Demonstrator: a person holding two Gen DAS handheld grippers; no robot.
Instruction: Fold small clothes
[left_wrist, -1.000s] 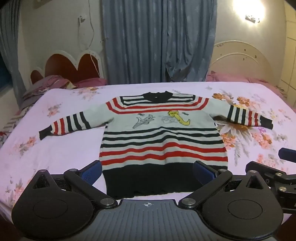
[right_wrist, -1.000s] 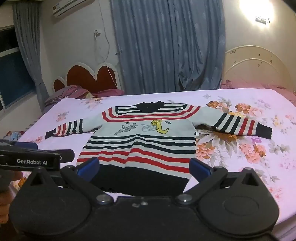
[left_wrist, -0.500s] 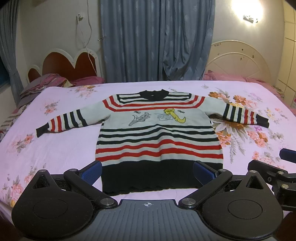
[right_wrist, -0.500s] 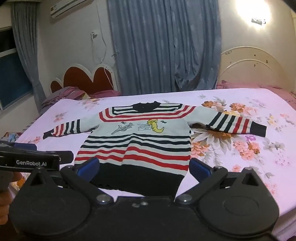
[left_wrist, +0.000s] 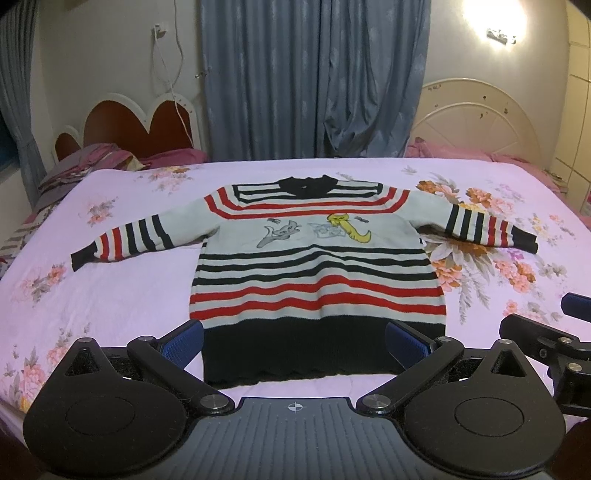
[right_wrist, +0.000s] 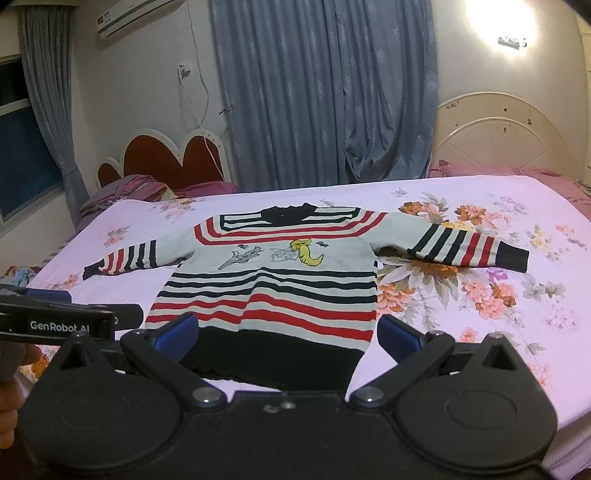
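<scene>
Jaws on both the left gripper (left_wrist: 294, 341) and right gripper (right_wrist: 287, 330) stood wide apart, holding nothing. The striped sweater (left_wrist: 314, 266) lay flat on the bed (left_wrist: 122, 295) — hem nearest, collar far, sleeves out sideways — left gripper centred on the hem, right gripper offset toward the right sleeve (right_wrist: 469, 249).

My left gripper (left_wrist: 294, 341) and right gripper (right_wrist: 287, 334) hover level side by side, blue-padded fingers (left_wrist: 183, 341) spread wide apart, gripping nothing.

Both wrist cams sit low at bed (left_wrist: 122, 295) foot, facing headboards; both share sweater (left_wrist: 317, 280), R cam offset right.
</scene>
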